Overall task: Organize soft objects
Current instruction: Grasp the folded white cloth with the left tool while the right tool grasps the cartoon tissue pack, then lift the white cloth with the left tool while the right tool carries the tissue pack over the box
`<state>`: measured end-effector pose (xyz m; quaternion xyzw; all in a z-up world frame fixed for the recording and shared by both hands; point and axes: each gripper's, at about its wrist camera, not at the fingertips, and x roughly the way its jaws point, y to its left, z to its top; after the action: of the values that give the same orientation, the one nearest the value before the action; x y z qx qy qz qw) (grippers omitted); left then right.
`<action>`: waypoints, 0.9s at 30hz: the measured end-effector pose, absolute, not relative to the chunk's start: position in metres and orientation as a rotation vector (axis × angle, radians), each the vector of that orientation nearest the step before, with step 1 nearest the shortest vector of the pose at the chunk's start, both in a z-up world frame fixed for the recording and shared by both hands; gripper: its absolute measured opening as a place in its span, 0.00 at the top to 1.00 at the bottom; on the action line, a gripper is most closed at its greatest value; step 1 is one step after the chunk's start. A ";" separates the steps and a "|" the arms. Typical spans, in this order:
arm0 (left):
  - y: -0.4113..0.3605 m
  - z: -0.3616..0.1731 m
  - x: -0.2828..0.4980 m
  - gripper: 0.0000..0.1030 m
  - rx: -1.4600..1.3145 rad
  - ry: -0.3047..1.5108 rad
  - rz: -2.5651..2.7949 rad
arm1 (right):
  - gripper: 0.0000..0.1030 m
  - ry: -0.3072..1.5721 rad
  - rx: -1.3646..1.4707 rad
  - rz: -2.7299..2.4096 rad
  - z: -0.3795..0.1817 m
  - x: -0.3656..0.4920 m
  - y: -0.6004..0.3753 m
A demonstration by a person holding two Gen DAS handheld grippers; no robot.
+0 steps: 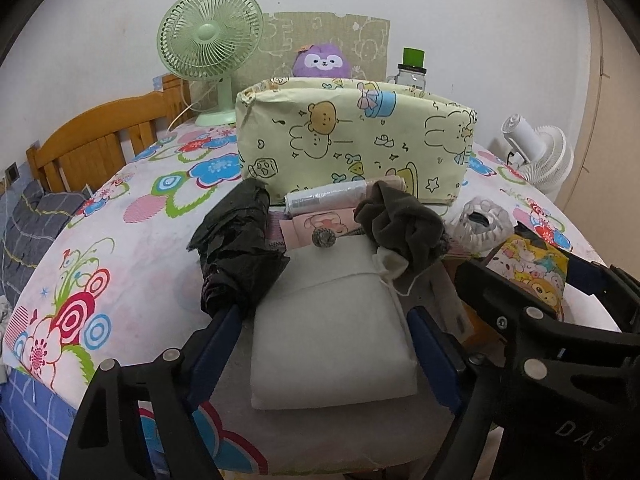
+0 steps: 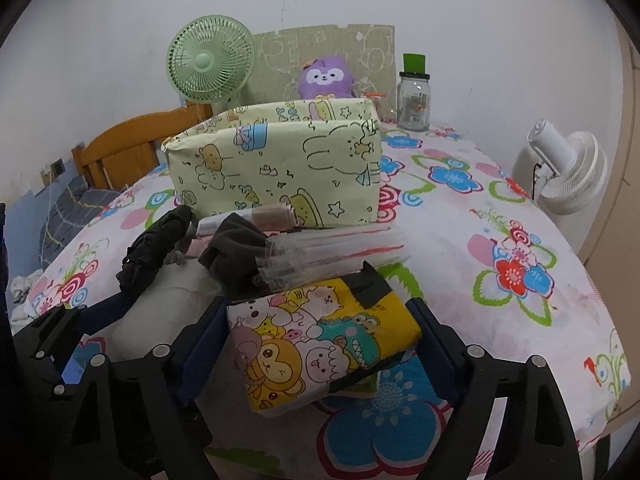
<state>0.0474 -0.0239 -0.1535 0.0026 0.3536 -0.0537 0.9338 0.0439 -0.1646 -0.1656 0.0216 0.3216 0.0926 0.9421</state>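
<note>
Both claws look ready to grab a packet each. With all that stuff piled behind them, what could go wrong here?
The dark cloth and a drawstring lie on the far end of the white pack between the left gripper fingers; lifting may drag them along. The clear plastic bundle sits right behind the cartoon tissue pack framed by the right gripper, so it could get pushed. The grippers sit close together and might bump.

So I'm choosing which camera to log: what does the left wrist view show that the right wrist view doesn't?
Only the left wrist view: the whole white pad between the left gripper jaws, and a clear crinkled plastic piece. Only the right wrist view: the cartoon tissue pack in full between the right gripper jaws. Both: green fan, purple plush, yellow fabric box, glass jar.
</note>
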 end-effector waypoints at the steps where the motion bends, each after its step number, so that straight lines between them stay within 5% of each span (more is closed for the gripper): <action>1: -0.024 -0.155 0.048 0.18 0.005 0.727 -0.110 | 0.15 0.658 0.043 0.185 -0.166 0.044 -0.164; 12: -0.024 -0.159 0.049 0.36 0.002 0.752 -0.123 | 0.17 0.649 0.033 0.178 -0.165 0.044 -0.164; 27: -0.028 -0.142 0.041 0.38 0.002 0.711 -0.150 | 0.18 0.609 0.048 0.184 -0.145 0.040 -0.166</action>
<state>0.0412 -0.0282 -0.1417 0.0011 0.3476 -0.0733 0.9348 0.0396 -0.1660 -0.1454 0.0236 0.2995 0.0903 0.9495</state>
